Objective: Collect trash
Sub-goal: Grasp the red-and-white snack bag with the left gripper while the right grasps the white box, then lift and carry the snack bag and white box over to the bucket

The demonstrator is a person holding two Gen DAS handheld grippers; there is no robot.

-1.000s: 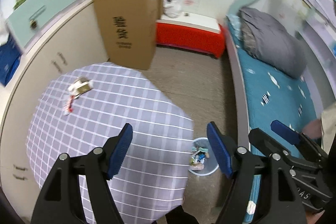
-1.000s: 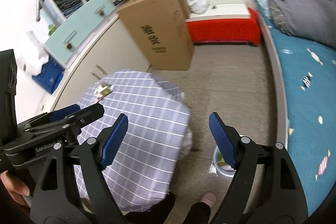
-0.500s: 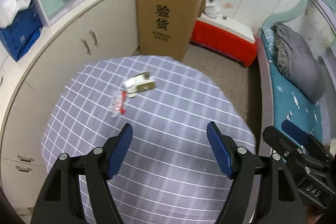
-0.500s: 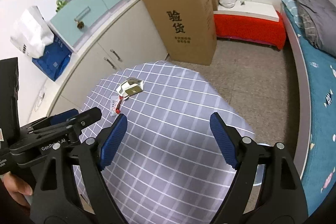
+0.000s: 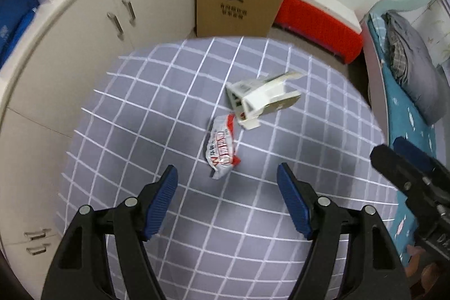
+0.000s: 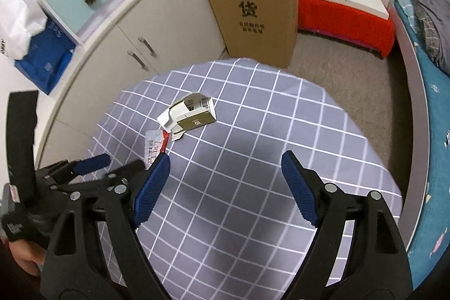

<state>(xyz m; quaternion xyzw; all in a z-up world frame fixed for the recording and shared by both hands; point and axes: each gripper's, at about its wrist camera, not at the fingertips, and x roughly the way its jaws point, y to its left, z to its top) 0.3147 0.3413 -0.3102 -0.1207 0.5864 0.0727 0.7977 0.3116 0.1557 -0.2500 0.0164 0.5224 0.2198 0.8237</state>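
Here — wrapper point(image 5: 222, 149) beside torn carton point(image 5: 260, 99)

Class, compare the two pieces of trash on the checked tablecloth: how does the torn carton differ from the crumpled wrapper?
The torn carton is stiff white card, flaps splayed and standing up; the crumpled wrapper is thin, silvery film with red print, lying flat. The carton lies farther from the left gripper, the wrapper nearer. Both rest on the tablecloth, ungripped, almost touching.
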